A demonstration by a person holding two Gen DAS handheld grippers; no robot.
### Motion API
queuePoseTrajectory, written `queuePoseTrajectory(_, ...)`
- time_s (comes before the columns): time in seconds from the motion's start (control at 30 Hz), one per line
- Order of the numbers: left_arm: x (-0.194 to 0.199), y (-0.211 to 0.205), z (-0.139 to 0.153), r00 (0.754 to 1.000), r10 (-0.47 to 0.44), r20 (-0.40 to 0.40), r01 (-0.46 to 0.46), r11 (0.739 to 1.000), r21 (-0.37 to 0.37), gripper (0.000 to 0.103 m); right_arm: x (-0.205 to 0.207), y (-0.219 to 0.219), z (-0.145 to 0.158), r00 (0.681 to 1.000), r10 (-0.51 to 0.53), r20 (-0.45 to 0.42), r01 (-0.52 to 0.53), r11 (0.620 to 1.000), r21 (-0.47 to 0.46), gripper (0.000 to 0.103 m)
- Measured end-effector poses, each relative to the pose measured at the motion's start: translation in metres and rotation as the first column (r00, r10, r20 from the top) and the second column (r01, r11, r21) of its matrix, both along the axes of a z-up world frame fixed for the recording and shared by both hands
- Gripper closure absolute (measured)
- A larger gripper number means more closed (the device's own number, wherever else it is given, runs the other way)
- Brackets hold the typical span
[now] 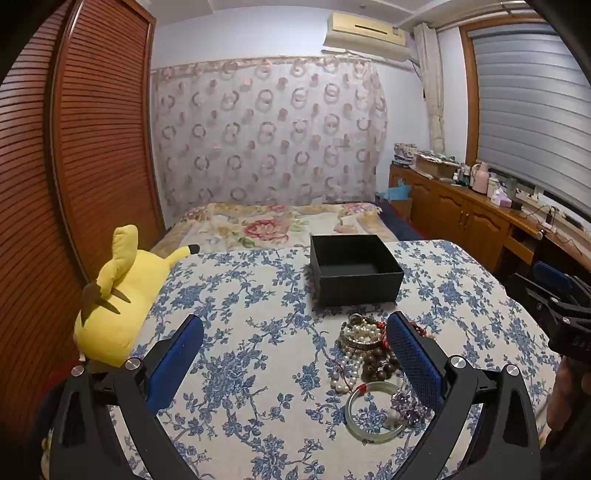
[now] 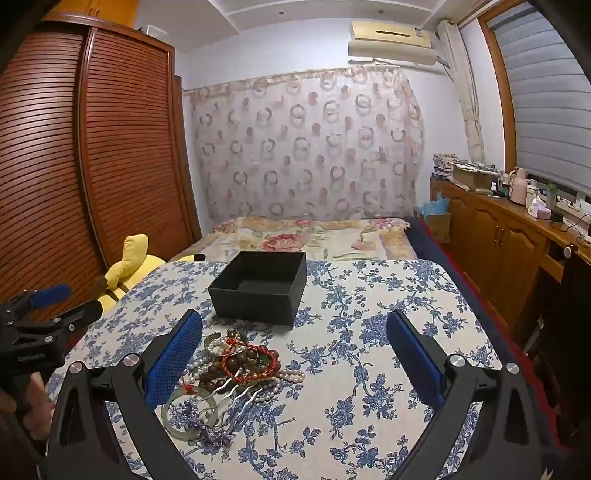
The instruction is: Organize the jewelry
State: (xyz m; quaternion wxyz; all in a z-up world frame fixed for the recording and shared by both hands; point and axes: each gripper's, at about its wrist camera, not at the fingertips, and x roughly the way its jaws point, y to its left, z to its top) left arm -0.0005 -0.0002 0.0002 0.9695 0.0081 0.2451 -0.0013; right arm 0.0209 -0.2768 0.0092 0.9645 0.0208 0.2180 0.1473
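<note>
One black box (image 1: 355, 273), open-topped, nothing visible in it, stands on the blue-and-white floral tablecloth (image 1: 236, 332); all places below are reckoned from it.

Jewelry pile (image 1: 373, 362): one heap, lying on the cloth just in front of the box, on the viewer's side, apart from its wall. Countable in it:
- one pale green bangle (image 1: 373, 411), farthest from the box, lying flat, with a red thread tied on its rim;
- one dark brown wooden bead bracelet (image 1: 380, 363), in the middle of the heap;
- one red cord bracelet (image 2: 251, 360), on top of the brown beads;
- white pearl strands (image 2: 291, 376), tangled; their count cannot be told;
- one metal cuff (image 2: 216, 345), at the end of the heap nearest the box;
- one wavy silver hairpin (image 2: 236, 393), beside the bangle;
- one cluster of purple beads (image 1: 406, 406), against the bangle.

Two tongs, both short of the box and angled down toward the cloth:
- left gripper (image 1: 295, 354): blue-padded fingers spread wide, pinching nothing; its right-hand finger stands over the heap's edge.
- right gripper (image 2: 295, 354): fingers likewise spread wide, nothing between the pads; its left-hand finger stands over the heap's edge.

One yellow plush toy (image 1: 118, 299), left of the box, off the cloth's edge.
One bed (image 1: 280, 225) with flowered cover, behind the box.
One air conditioner (image 1: 369, 33), high on the wall beyond the box.
</note>
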Motion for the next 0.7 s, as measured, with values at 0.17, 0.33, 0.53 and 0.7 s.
queuePoseTrajectory(0.17,-0.0006,0.0002,0.0005,1.0,0.0,0.0,0.0,1.0,-0.002,0.007,0.0002,0.0005,-0.0005,1.0,0.0,0.001,0.0,1.0,-0.002,0.003)
queuePoseTrajectory(0.33,0.0011,-0.0036,0.0045,1.0,0.001,-0.001,-0.001,1.0,-0.005,0.007,-0.0002,0.0004,0.0003,1.0,0.0,0.001,0.0,1.0,0.001,0.003)
queuePoseTrajectory(0.53,-0.0035,-0.0002,0.0051,1.0,-0.007,0.01,0.007,1.0,-0.014,0.007,-0.0005,0.0015,0.0004,1.0,0.0,0.001,0.0,1.0,-0.002,0.003)
queuePoseTrajectory(0.7,-0.0037,0.0002,0.005,1.0,-0.008,0.01,0.008,1.0,-0.015,0.007,-0.0012,0.0015,0.0011,1.0,0.001,0.001,-0.001,1.0,-0.002,0.003)
